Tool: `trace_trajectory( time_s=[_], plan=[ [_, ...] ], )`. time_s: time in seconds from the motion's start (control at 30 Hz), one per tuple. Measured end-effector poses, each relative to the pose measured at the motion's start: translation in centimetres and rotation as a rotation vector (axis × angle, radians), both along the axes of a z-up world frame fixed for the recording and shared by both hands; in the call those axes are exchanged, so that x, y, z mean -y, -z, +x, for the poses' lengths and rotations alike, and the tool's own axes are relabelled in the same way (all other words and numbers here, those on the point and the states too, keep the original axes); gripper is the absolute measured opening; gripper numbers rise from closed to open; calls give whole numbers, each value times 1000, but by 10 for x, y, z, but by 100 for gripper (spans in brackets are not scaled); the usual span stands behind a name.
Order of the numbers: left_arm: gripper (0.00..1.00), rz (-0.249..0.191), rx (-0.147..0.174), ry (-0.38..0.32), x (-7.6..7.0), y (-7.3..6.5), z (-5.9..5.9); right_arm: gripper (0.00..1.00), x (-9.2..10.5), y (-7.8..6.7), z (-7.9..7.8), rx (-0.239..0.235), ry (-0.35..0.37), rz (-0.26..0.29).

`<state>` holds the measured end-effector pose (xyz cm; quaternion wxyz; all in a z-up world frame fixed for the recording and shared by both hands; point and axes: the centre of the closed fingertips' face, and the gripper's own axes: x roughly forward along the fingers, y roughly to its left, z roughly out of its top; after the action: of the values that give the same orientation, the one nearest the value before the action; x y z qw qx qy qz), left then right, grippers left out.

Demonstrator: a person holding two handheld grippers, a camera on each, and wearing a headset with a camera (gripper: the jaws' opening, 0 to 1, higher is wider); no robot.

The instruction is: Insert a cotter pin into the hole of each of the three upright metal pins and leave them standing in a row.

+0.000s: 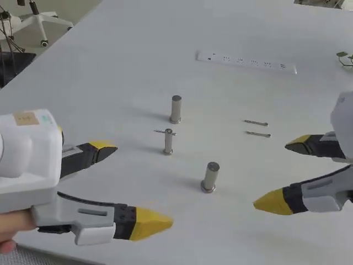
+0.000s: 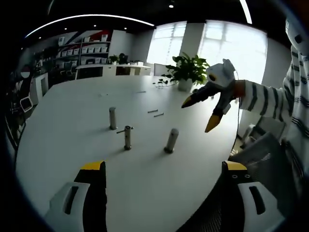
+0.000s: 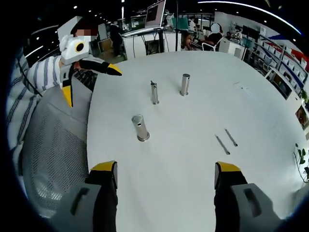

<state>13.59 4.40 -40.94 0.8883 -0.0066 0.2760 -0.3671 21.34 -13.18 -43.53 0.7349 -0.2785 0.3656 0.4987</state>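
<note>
1. Our left gripper (image 1: 138,185) and right gripper (image 1: 271,175) hover with fingers wide apart, holding nothing.
2. The middle pin (image 1: 169,141) carries a cotter pin (image 1: 164,132). The far pin (image 1: 176,109) and near pin (image 1: 210,176) stand bare. Two loose cotter pins (image 1: 257,128) lie flat to the right of the row.
3. We should bring the right gripper low over one of them and pinch near one end, leaving the other end free to thread.
4. The table (image 1: 110,66) is open around them and the power strip (image 1: 246,62) lies well beyond. A careless sweep could topple the near pin.
</note>
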Motion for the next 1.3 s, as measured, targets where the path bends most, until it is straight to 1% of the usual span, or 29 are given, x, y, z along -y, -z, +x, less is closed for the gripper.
trace_trajectory(
  time_s=[0.07, 0.13, 0.27, 0.3, 0.33, 0.37, 0.47, 0.57, 0.67, 0.8, 0.87, 0.93, 1.03, 1.2, 1.3],
  plan=[
    [99, 11, -6, -1, -2, 2, -2, 77, 2, 3, 10, 28, -36, -55],
    [99, 10, -9, -6, -5, 2, -4, 73, 3, 4, 17, 33, -62, -81],
    [99, 4, -13, -22, -7, 2, -5, 70, 5, 5, 32, 45, -115, -123],
    [99, 6, -12, -27, -8, 1, -5, 68, 8, 5, 38, 53, -133, -144],
    [99, 5, -11, -30, -9, 1, -5, 66, 9, 5, 42, 59, -145, -154],
    [99, 1, -9, -35, -9, 0, -5, 63, 9, 4, 49, 78, -159, -157],
    [99, -6, -14, -40, -9, 0, -7, 55, 11, 5, 63, 90, -155, -157],
    [98, -3, -19, -43, -10, 2, -10, 46, 17, 9, 75, 89, -171, -189],
    [98, -2, -28, -46, -10, 3, -13, 42, 21, 14, 86, 93, -192, -219],
    [97, 3, -24, -61, -12, 3, -15, 37, 21, 20, 99, 91, -203, -232],
    [97, 2, -23, -66, -12, 3, -15, 33, 19, 23, 105, 88, -209, -232],
    [96, 6, -28, -63, -12, 4, -16, 29, 19, 27, 108, 85, -215, -241],
    [96, 15, -29, -61, -11, 5, -18, 25, 19, 34, 113, 81, -230, -268],
    [95, 17, -32, -67, -11, 6, -19, 15, 19, 46, 123, 66, -236, -290],
    [95, 20, -33, -71, -11, 6, -19, 11, 19, 50, 126, 59, -239, -302]
  ],
)
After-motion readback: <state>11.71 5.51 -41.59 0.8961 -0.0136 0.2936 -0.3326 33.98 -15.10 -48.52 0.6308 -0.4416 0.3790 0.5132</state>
